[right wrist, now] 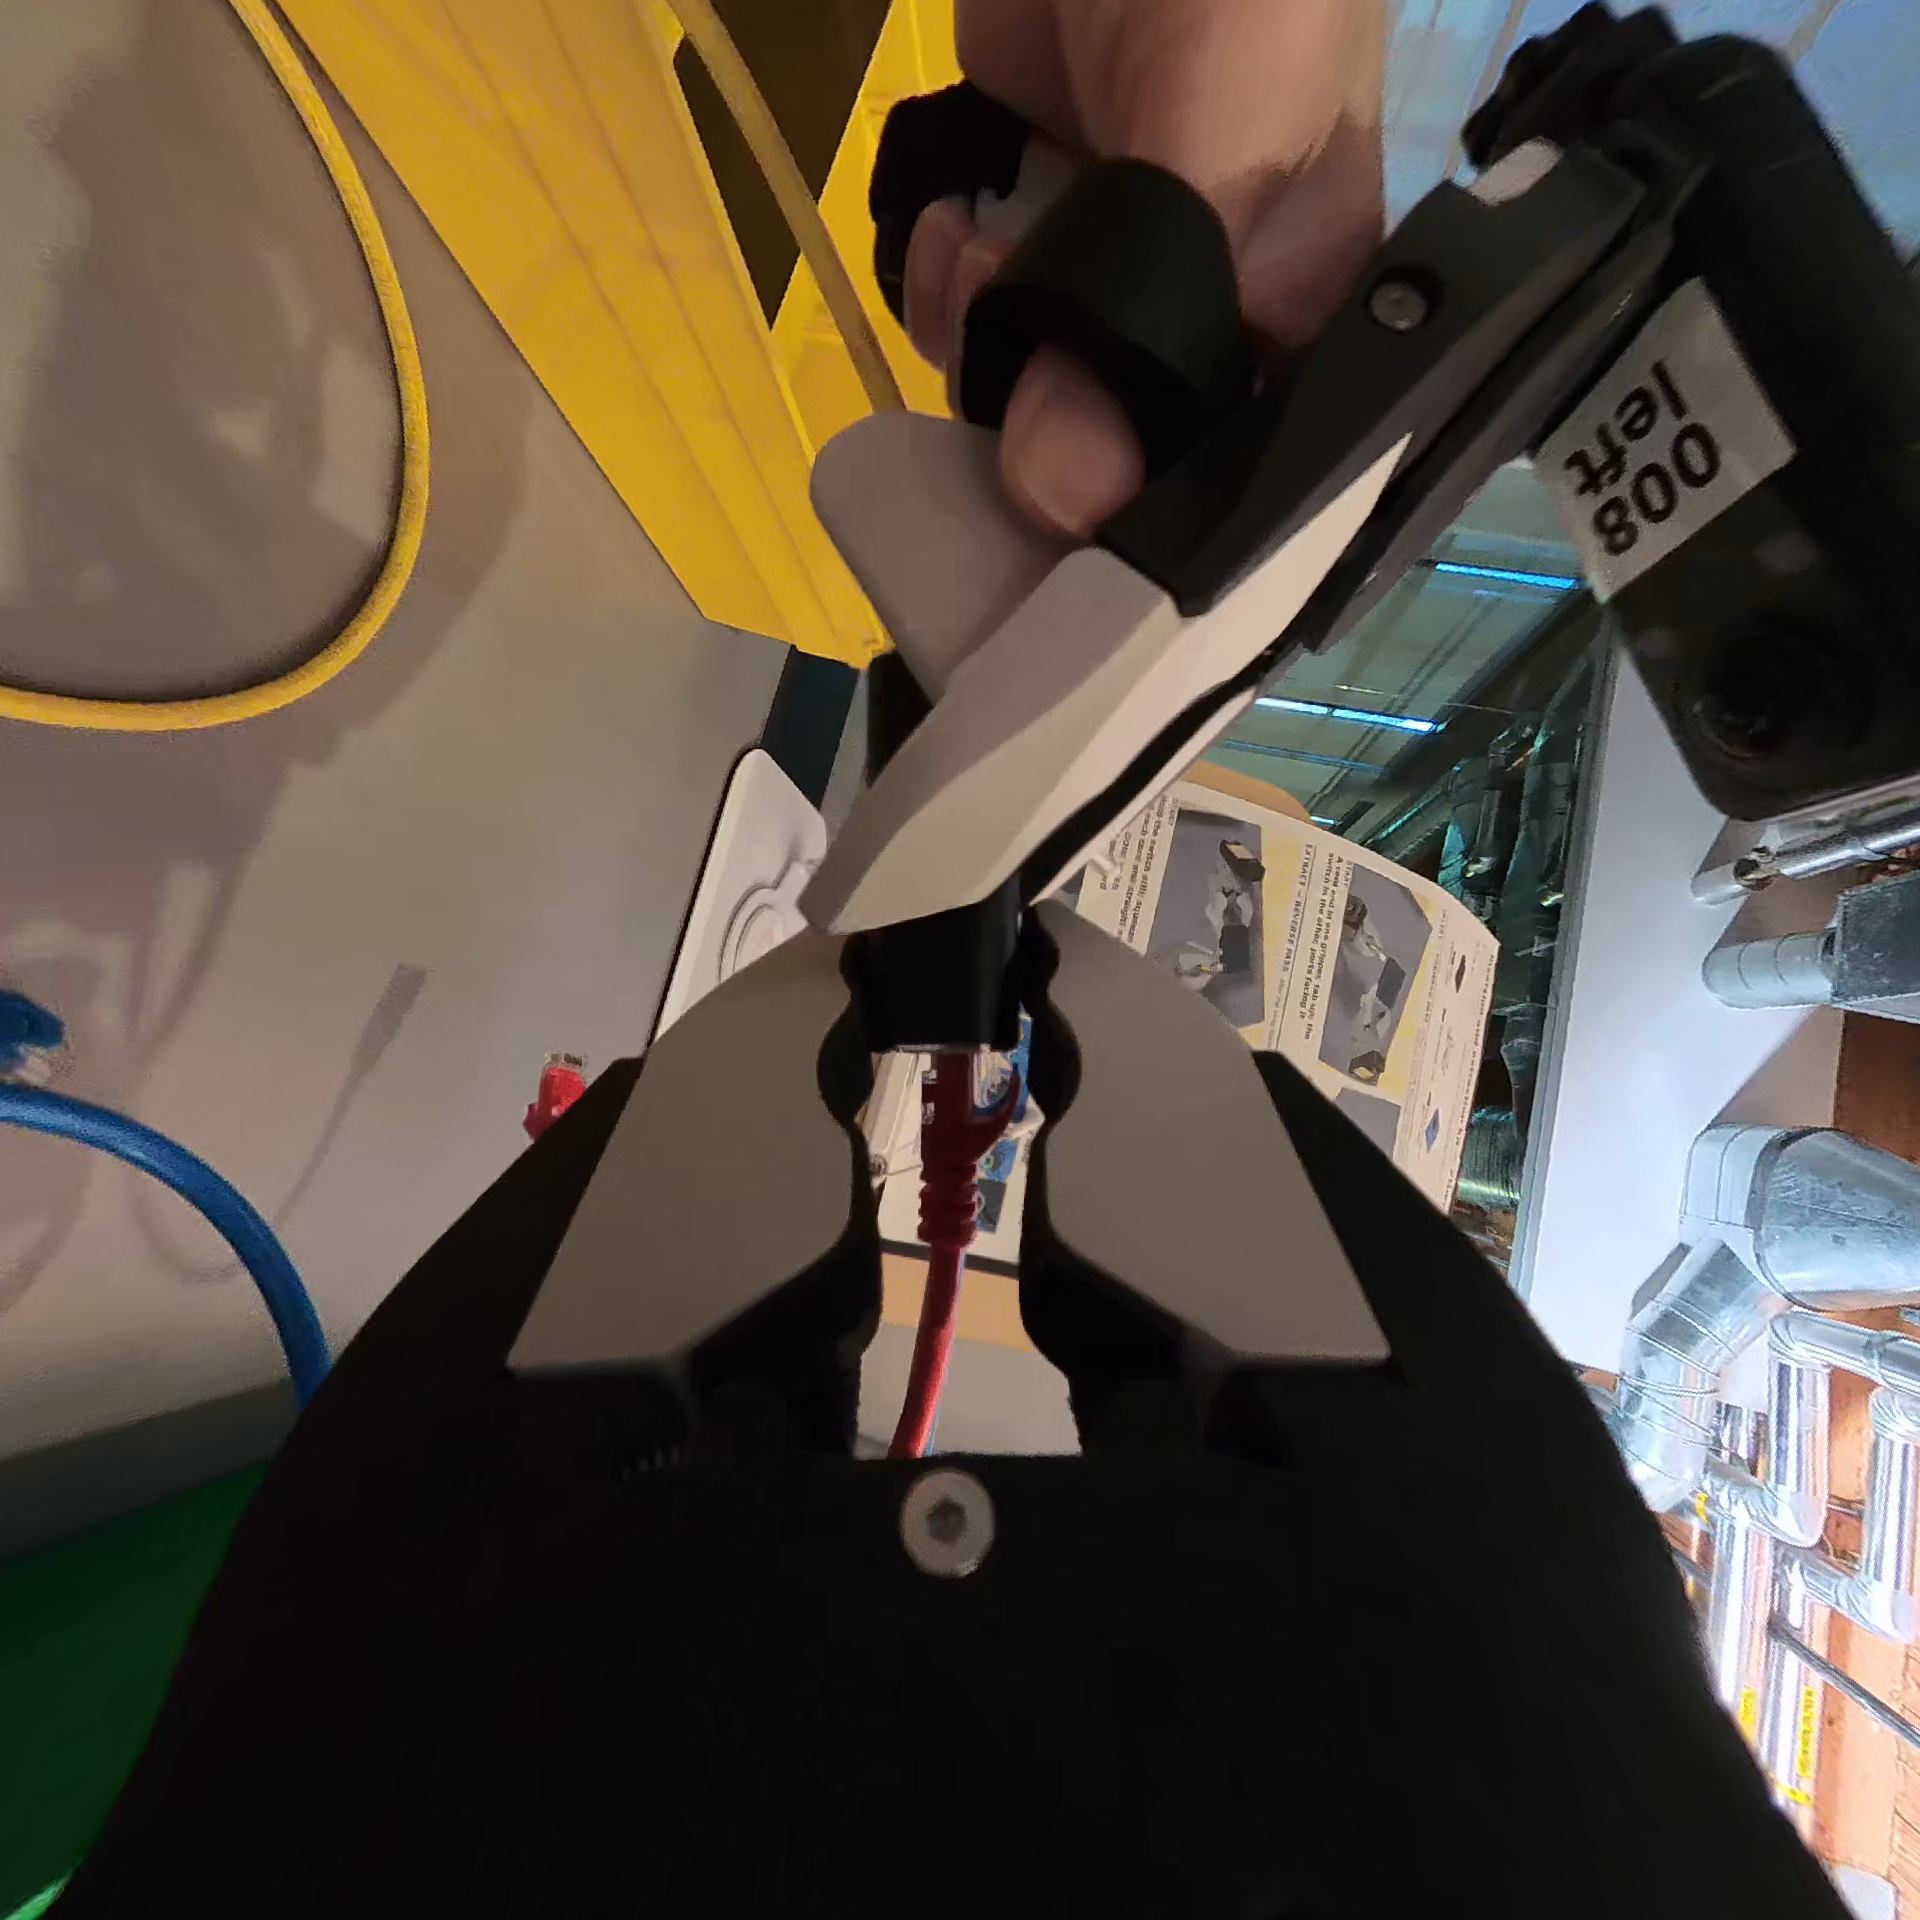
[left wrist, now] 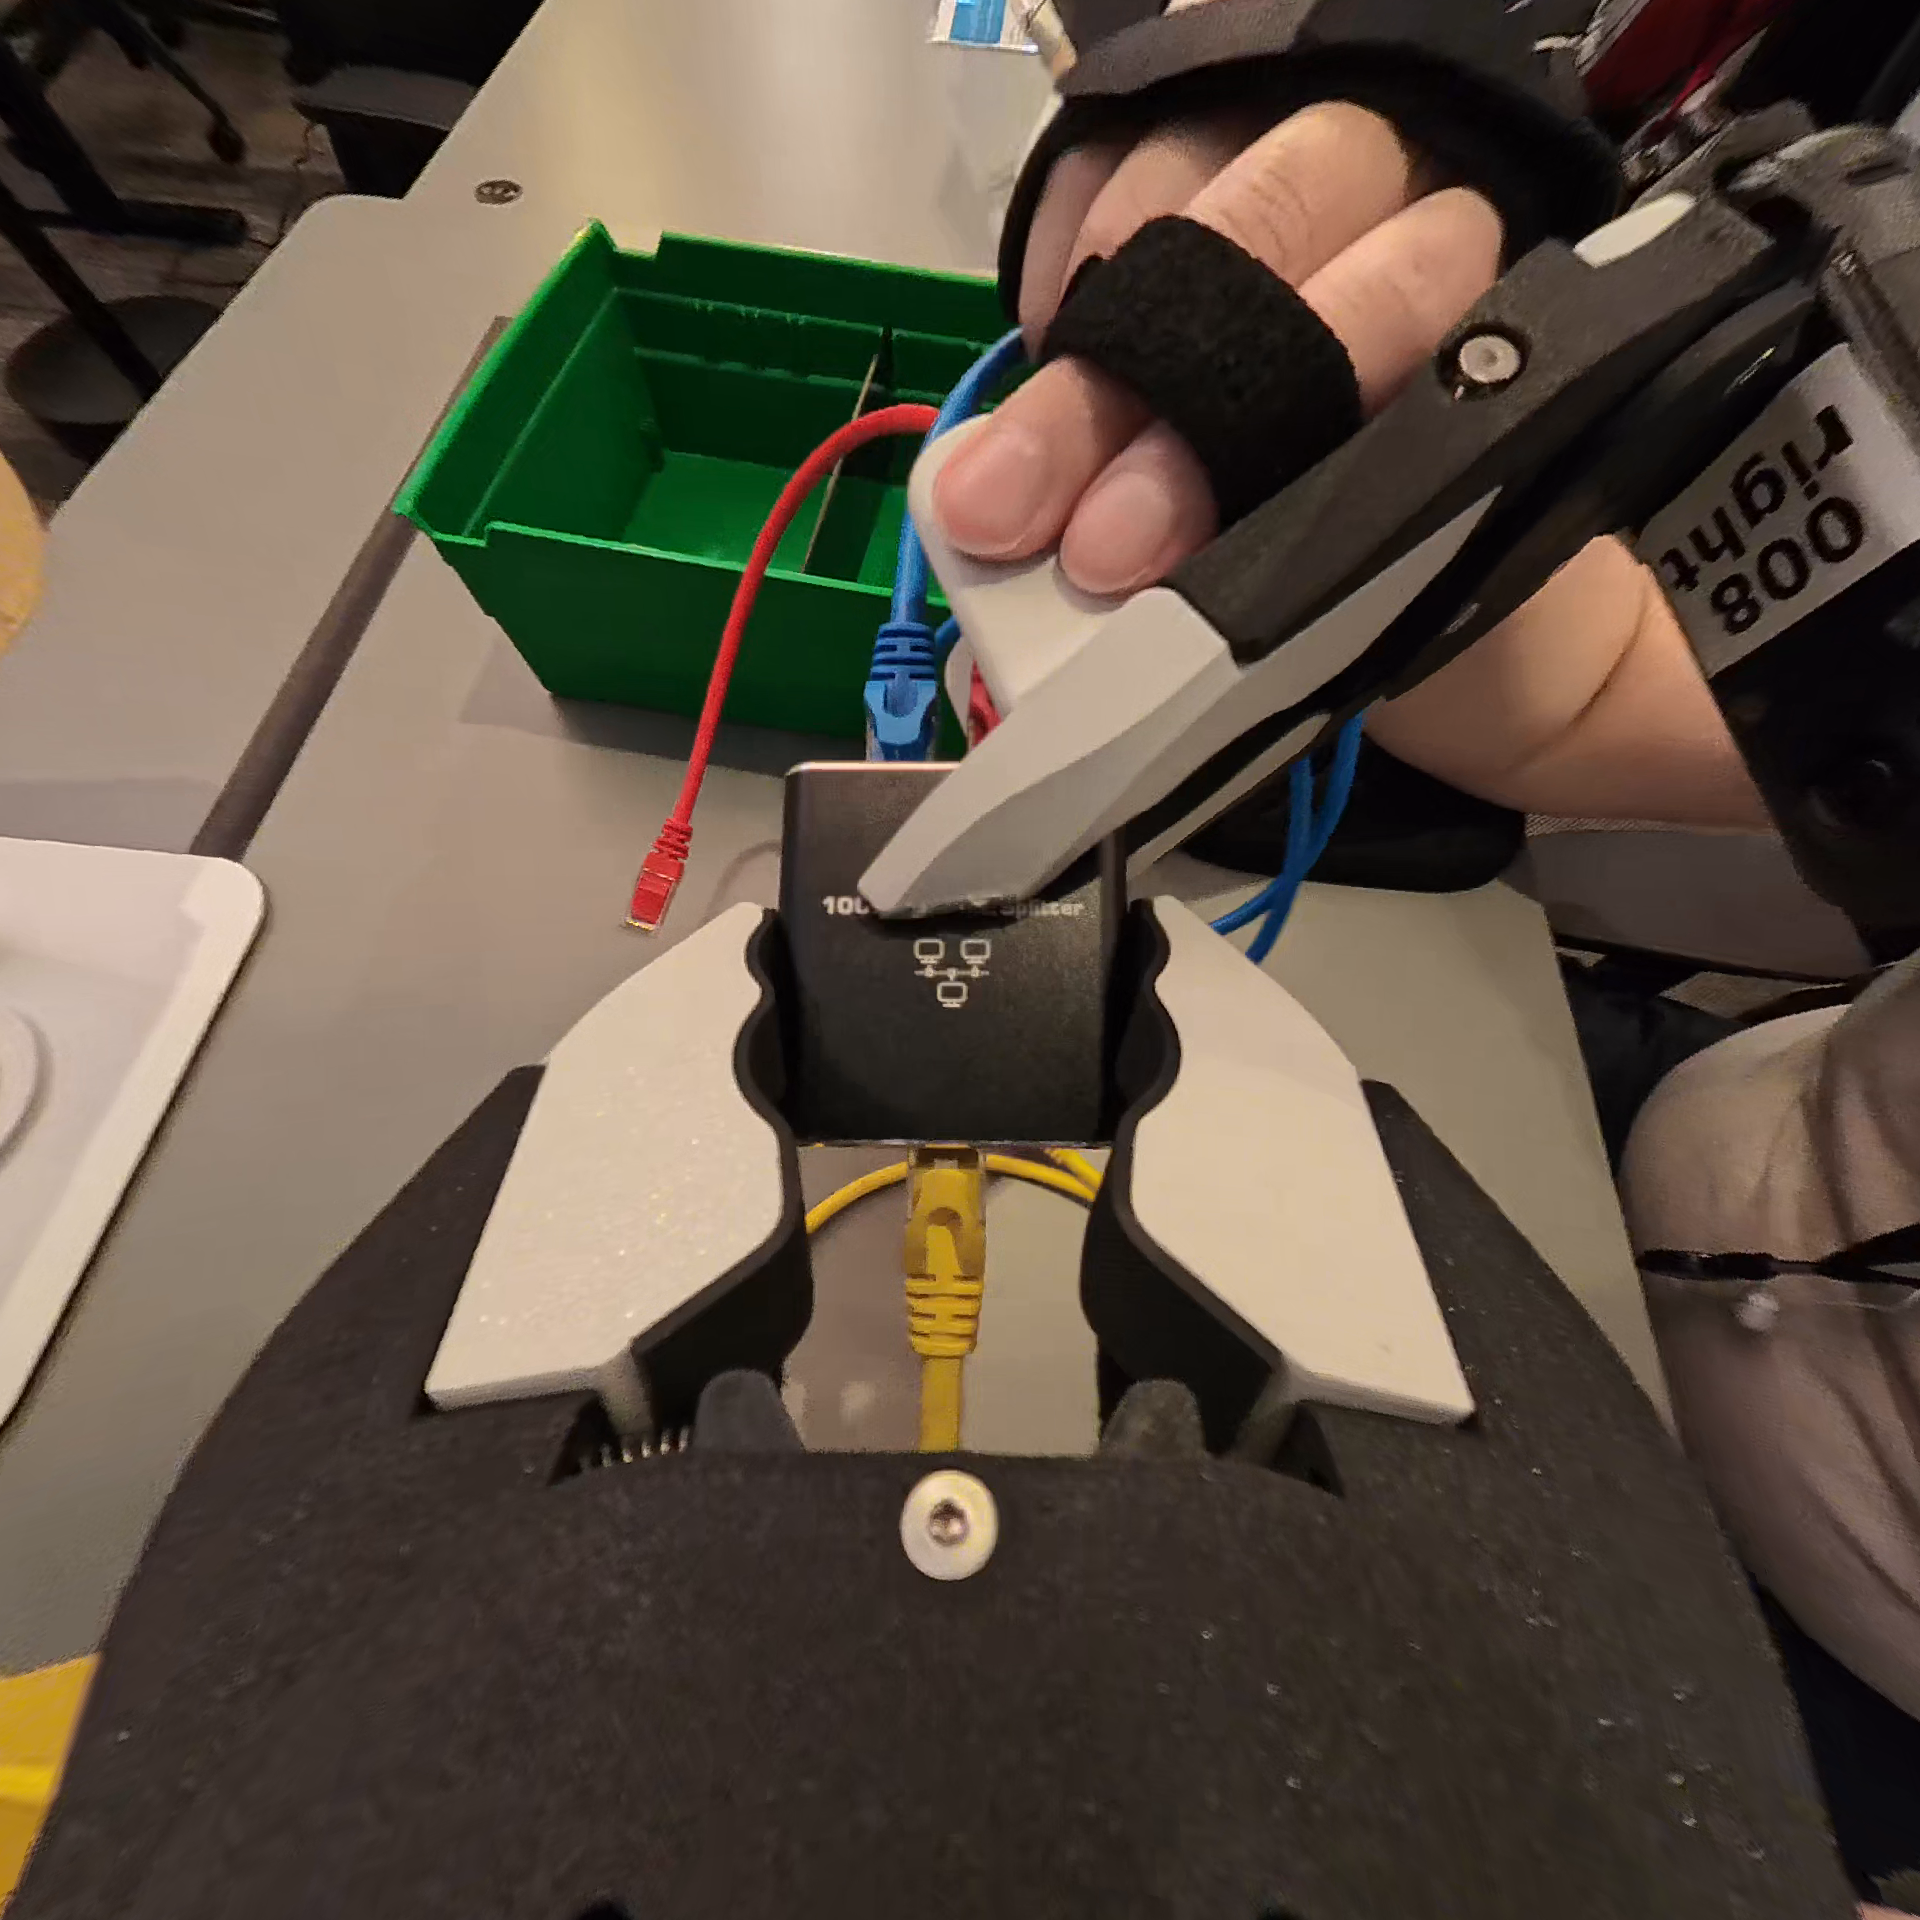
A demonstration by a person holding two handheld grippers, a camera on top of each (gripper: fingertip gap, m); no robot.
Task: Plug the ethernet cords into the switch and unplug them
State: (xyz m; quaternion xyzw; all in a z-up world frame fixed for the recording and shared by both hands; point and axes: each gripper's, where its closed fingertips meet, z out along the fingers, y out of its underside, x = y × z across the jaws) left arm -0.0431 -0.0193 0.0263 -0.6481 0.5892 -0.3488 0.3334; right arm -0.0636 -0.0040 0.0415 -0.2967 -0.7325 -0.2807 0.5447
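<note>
Clamping the black switch, the left gripper is steadying it; yellow cord seated, right gripper also pinching the switch near the red plug, free red end waiting

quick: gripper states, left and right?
Left gripper: shut on the black switch, gripping its sides.
Right gripper: shut on the same switch, over its top and underside.

The switch is held between the left gripper fingers above the table, with one cord plugged into its near side. Two more plugs are seated in its far side, where the right gripper is closed on it. A compartmented bin is placed behind the switch, with a loose plug lying on the table before the bin, left of the switch.
</note>
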